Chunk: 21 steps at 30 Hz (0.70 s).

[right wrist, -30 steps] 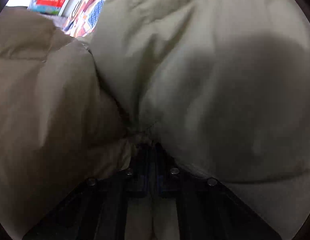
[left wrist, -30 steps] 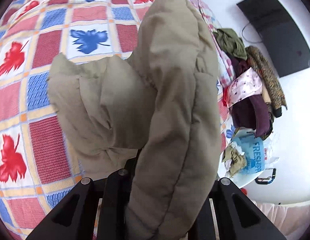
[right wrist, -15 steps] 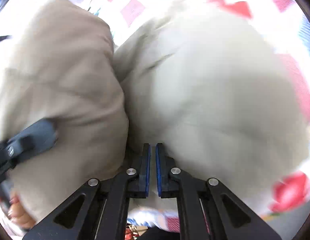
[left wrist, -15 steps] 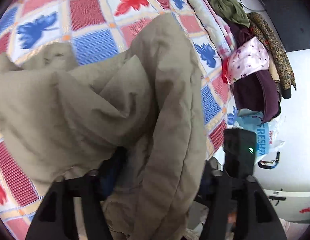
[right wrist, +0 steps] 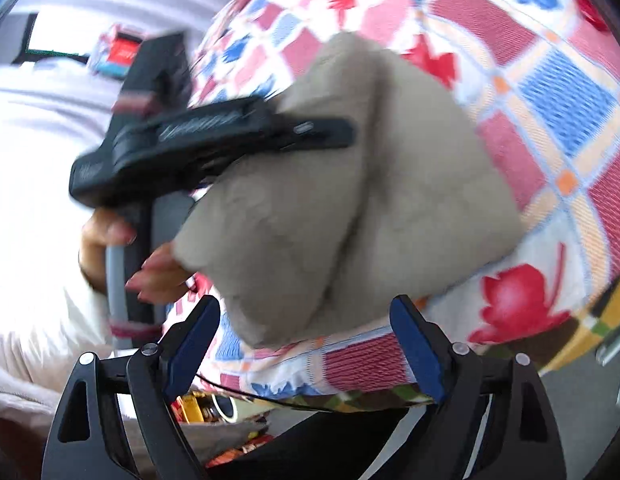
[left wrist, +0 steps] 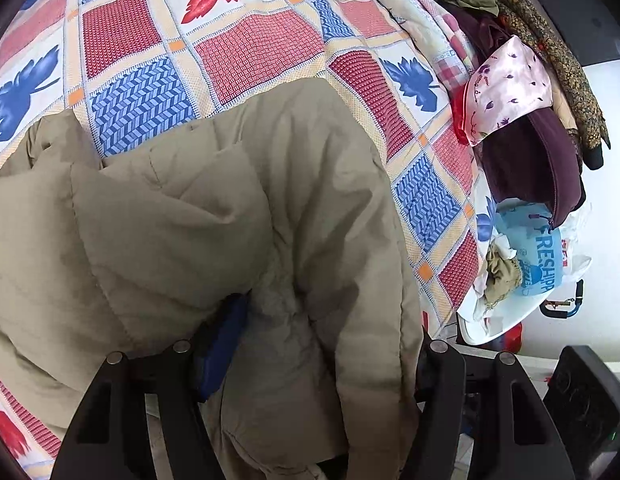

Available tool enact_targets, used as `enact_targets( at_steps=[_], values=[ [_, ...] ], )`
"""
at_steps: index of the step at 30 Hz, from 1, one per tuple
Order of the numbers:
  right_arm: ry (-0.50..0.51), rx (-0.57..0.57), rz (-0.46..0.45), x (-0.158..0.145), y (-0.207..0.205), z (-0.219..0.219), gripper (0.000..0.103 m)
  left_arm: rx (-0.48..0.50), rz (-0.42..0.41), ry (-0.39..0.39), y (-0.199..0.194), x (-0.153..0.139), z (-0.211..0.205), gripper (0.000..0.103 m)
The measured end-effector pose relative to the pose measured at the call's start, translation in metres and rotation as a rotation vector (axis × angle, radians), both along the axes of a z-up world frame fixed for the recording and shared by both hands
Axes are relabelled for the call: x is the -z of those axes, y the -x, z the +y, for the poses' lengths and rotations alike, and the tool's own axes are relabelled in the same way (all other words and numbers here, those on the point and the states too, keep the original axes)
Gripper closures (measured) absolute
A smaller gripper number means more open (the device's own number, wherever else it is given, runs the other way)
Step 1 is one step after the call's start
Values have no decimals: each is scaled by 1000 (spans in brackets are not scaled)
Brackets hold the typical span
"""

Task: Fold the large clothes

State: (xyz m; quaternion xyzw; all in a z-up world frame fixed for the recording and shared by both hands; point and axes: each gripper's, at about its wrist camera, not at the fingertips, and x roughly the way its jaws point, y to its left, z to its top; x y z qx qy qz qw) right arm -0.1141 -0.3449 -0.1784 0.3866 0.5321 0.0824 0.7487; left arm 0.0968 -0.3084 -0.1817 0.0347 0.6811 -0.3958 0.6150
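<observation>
Looking along the left gripper [left wrist: 314, 344], the khaki padded jacket [left wrist: 213, 216] lies bunched on the patchwork quilt [left wrist: 265, 40], a thick fold between fingers set wide apart; the far pad is buried in cloth. Only this view shows the clothes pile [left wrist: 526, 120] at the bed's edge. The right gripper [right wrist: 305, 344] (pinched shut half a second ago) now gapes wide and empty, short of the blurred jacket [right wrist: 350, 200].
</observation>
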Motion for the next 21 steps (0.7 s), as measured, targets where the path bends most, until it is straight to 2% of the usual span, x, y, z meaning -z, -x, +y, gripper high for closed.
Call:
enact_targets(
  at_steps=[3, 5, 9, 12, 14, 17, 19, 21],
  values=[
    [73, -64, 10, 10, -20, 23, 17, 10, -9, -5, 0, -2, -5, 36],
    [122, -62, 35, 23, -29, 30, 19, 4, -30, -5, 0, -8, -5, 36],
    [176, 16, 84, 34, -29, 30, 20, -54, -158, 71, 1, -46, 20, 36],
    [148, 88, 124, 43, -22, 12, 20, -166, -285, 86, -3, -69, 63, 36],
    [132, 117, 145, 47, -18, 4, 20, -254, -353, 32, -13, -71, 93, 36],
    [130, 120, 140, 50, -15, 4, 19, -356, -426, -103, -26, -58, 135, 36],
    [139, 113, 139, 47, -16, 3, 19, -392, -409, -170, -31, -42, 153, 36],
    [138, 107, 144, 47, -16, 4, 19, -406, -358, -204, -34, -23, 161, 36]
  ],
)
